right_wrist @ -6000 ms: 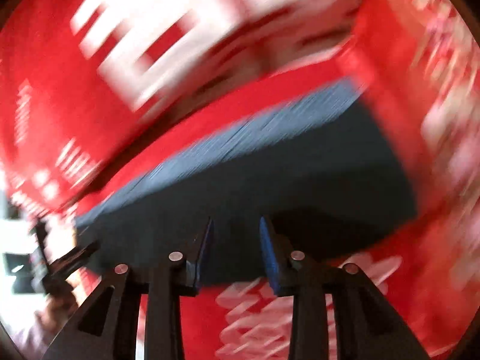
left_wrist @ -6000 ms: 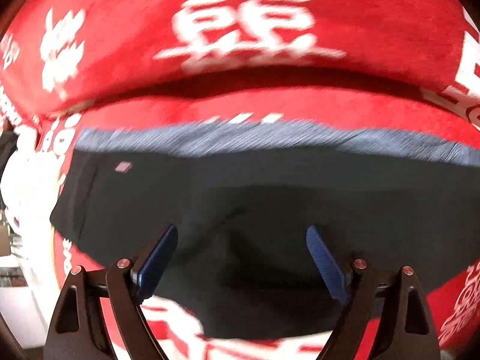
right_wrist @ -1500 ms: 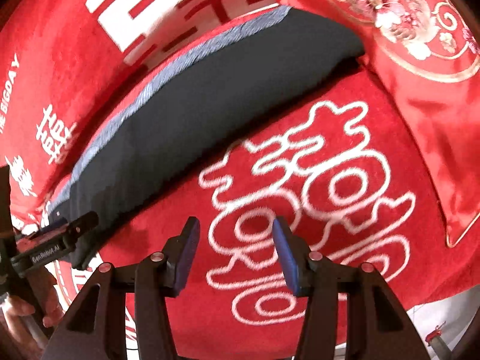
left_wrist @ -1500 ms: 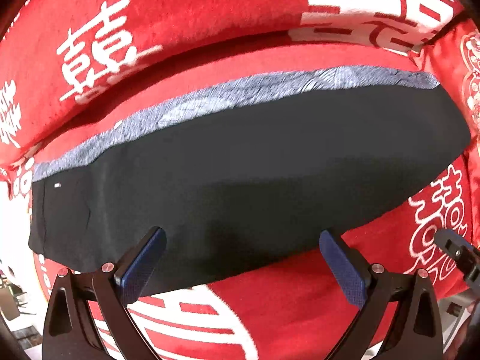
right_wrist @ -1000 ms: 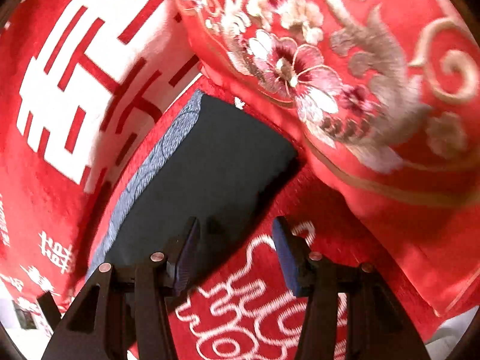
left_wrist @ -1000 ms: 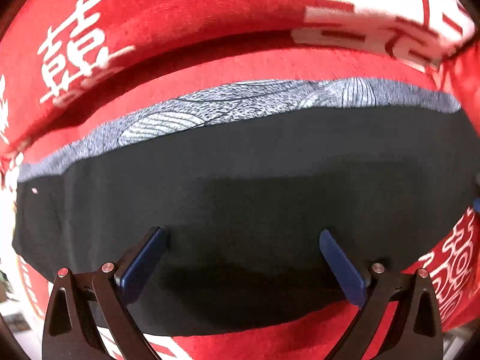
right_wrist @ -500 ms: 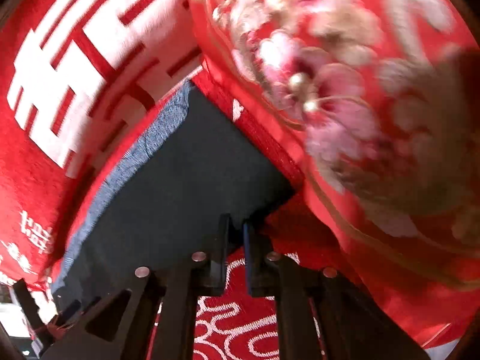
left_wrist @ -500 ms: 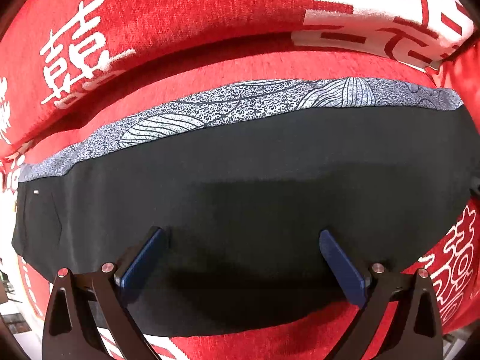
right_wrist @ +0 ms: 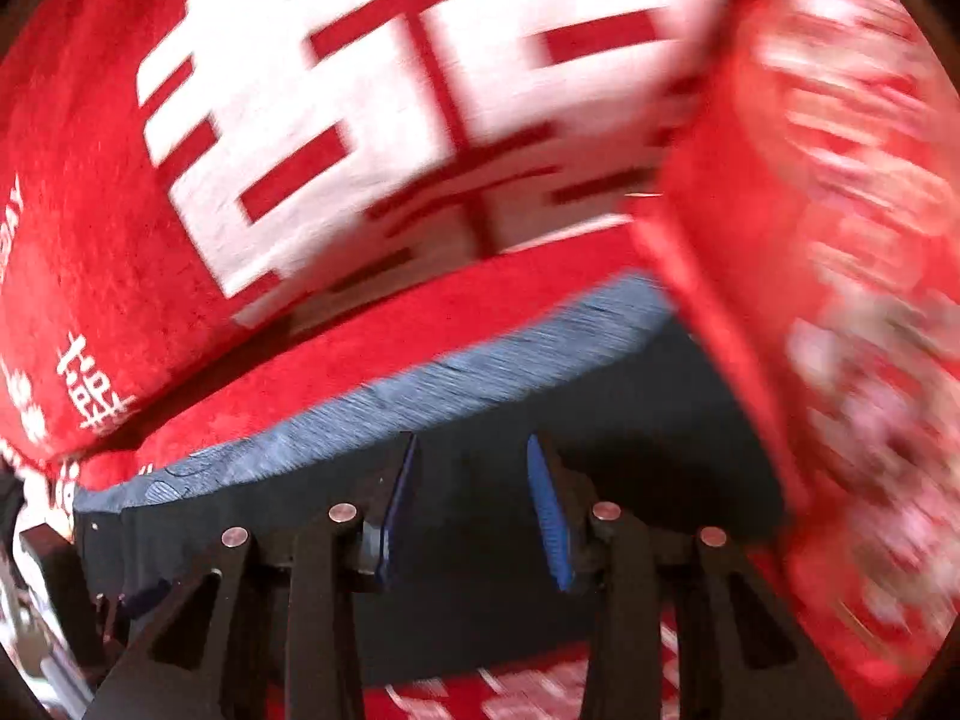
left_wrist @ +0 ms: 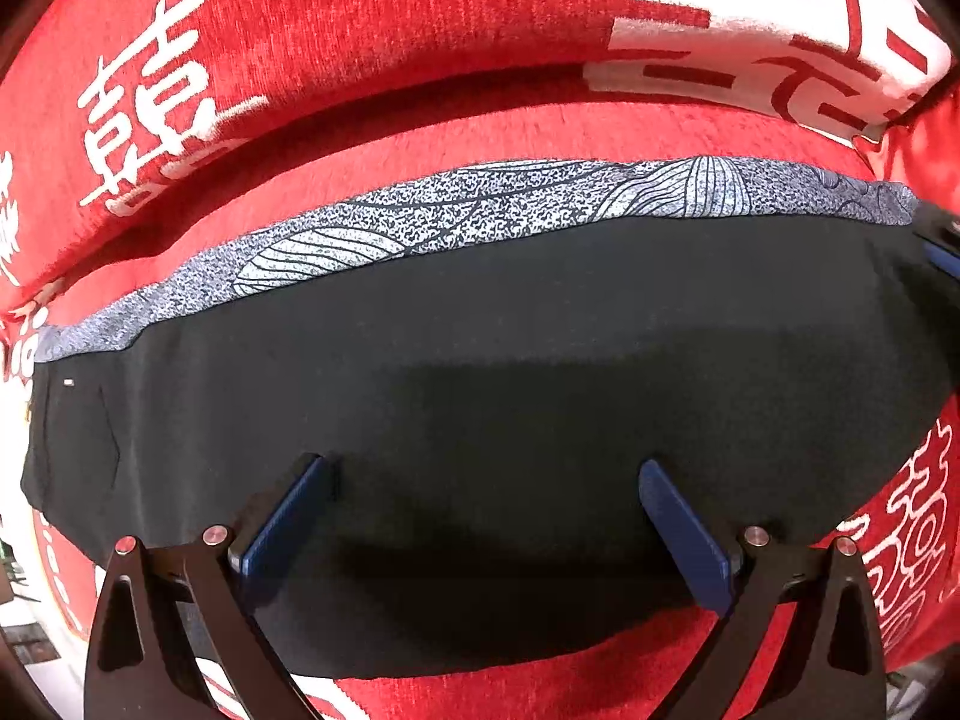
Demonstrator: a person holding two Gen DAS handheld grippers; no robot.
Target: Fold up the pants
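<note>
The pants (left_wrist: 510,372) lie flat and folded on the red couch seat, black with a blue-grey patterned strip (left_wrist: 480,210) along the far edge. My left gripper (left_wrist: 480,504) is open wide and empty, its blue pads over the near part of the black cloth. In the right wrist view, which is blurred, the pants (right_wrist: 648,450) fill the lower middle. My right gripper (right_wrist: 471,480) is open, jaws a small way apart over the cloth, holding nothing. Its tip shows at the pants' right end in the left wrist view (left_wrist: 942,252).
The red couch seat (left_wrist: 540,126) with white characters carries the pants; its backrest (left_wrist: 360,18) rises just behind. A red embroidered pillow (right_wrist: 840,240) stands against the pants' right end. The left gripper shows at the lower left of the right wrist view (right_wrist: 54,570).
My right gripper, nearly shut at the pants' right end half a second ago, has opened and swung left over the cloth. My left gripper has stayed open and almost still.
</note>
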